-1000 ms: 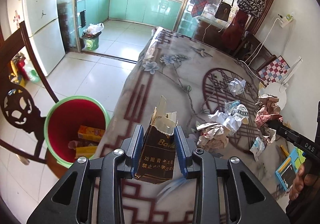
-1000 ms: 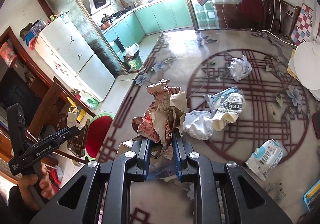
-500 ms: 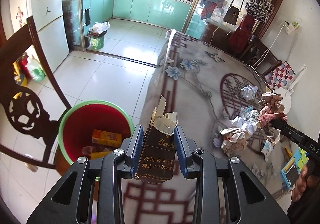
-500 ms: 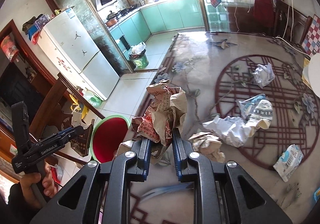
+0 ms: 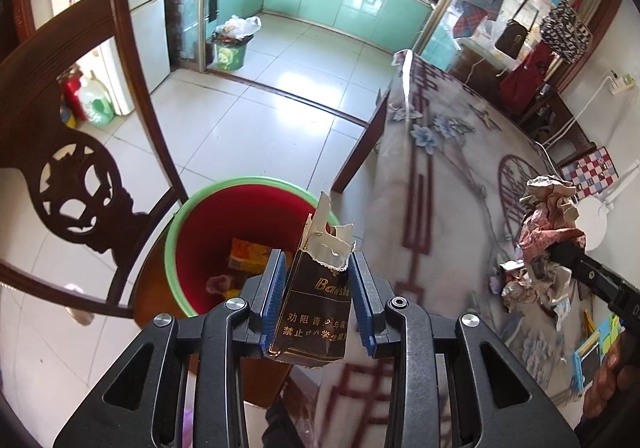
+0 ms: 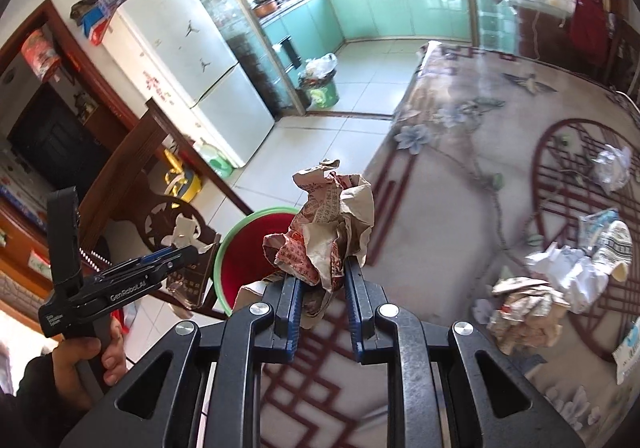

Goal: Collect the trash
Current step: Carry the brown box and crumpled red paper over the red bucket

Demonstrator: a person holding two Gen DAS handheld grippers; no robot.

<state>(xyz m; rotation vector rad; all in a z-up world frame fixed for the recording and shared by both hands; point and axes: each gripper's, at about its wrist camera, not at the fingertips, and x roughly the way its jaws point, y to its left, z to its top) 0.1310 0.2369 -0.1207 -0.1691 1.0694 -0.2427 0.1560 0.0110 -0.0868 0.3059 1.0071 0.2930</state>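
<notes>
My left gripper (image 5: 318, 276) is shut on a torn dark cigarette pack (image 5: 316, 312), held just above the near right rim of a red bucket with a green rim (image 5: 208, 208) on the floor. A yellow box (image 5: 248, 254) lies inside the bucket. My right gripper (image 6: 320, 280) is shut on a crumpled brown and red paper wad (image 6: 332, 224), over the table's left edge beside the bucket (image 6: 248, 248). In the right wrist view the left gripper (image 6: 184, 254) with the pack shows at lower left, in a hand.
A carved dark wooden chair (image 5: 80, 184) stands left of the bucket. The patterned tablecloth (image 6: 460, 176) carries more crumpled paper (image 6: 524, 308), white wrappers (image 6: 576, 268) and a small wad (image 6: 612, 164). A green bin with bags (image 5: 232, 48) stands at the kitchen doorway.
Both grippers have swung left from over the table toward the bucket, each keeping its piece of trash. The bucket now sits right under the left gripper.
</notes>
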